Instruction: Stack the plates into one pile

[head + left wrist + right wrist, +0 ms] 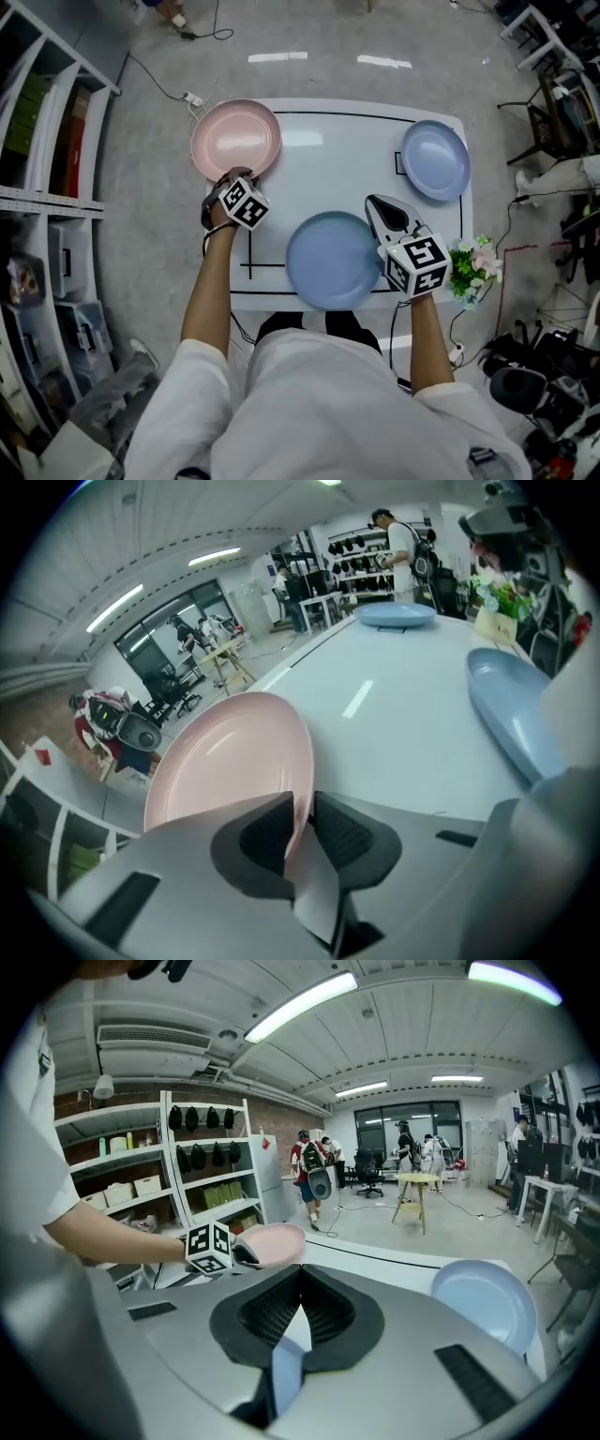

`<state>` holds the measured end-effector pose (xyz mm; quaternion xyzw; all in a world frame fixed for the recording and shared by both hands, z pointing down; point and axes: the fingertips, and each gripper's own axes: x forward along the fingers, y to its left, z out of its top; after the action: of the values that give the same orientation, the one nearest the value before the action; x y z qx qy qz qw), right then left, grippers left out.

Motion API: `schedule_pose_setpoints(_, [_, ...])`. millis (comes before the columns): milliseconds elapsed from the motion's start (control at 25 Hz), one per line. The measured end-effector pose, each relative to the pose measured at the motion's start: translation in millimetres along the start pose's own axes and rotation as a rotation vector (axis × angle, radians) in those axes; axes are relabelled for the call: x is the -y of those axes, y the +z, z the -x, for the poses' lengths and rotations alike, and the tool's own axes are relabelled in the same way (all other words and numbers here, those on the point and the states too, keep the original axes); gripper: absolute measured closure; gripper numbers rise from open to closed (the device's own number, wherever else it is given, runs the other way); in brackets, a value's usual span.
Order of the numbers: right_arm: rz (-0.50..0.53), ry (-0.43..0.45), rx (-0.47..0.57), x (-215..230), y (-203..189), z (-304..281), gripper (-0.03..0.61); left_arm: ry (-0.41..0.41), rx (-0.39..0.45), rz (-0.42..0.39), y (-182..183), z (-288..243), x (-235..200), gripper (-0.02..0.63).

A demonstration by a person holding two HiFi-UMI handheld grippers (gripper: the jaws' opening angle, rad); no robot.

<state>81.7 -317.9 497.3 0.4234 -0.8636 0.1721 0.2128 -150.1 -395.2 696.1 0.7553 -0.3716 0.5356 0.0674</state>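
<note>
A pink plate [236, 139] [225, 761] [272, 1241] lies at the far left corner of the white table [328, 169] and overhangs its edge. My left gripper [234, 178] [300, 832] is shut on its near rim, which sits between the pads. A blue plate [333, 260] [511, 714] lies at the front middle. My right gripper [375, 208] [298, 1312] is shut on that plate's right rim, and a blue sliver of it shows under the pads. A second, paler blue plate [435, 159] [483, 1302] [397, 614] rests alone at the far right corner.
A small bunch of flowers [473, 265] stands off the table's right front edge. Shelving [47, 187] runs along the left wall. Cables and a power strip [192, 98] lie on the floor behind the table, and chairs and gear [553, 122] crowd the right side.
</note>
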Motion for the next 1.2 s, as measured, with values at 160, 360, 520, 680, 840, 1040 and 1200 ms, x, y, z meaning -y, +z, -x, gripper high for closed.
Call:
schedule_pose_setpoints(160, [0.043,-0.055,0.043,-9.3,2.3,15.3,0.565,0.035,0.001,-0.115,0.7,-1.9,-1.9,0.566])
schedule_pose_setpoints(360, [-0.017,-0.121,0.075,-17.5,-6.5,42.0,0.565,0.058,0.025,-0.217,-1.7,1.8,1.0,0.582])
schedule_pose_setpoints(520, [-0.04,-0.176,0.082,-20.2,-14.5,69.2,0.565,0.087,0.08,-0.195,7.0,21.3,-5.4,0.586])
schedule_pose_setpoints(680, [-0.047,-0.205,0.083,-17.0,-23.9,96.2,0.565,0.083,0.135,-0.117,21.2,53.1,-0.9,0.583])
schedule_pose_setpoints(840, [-0.046,-0.194,0.106,-18.8,-24.1,120.2,0.565,0.073,0.201,-0.087,40.9,93.0,19.1,0.578])
schedule_pose_setpoints(1040, [-0.026,-0.175,0.136,-22.6,-27.0,152.3,0.565,0.097,0.276,-0.121,66.6,147.9,60.1,0.58])
schedule_pose_setpoints(1200, [-0.03,-0.163,0.158,-26.0,-38.8,181.3,0.565,0.09,0.311,-0.182,81.0,181.7,107.7,0.58])
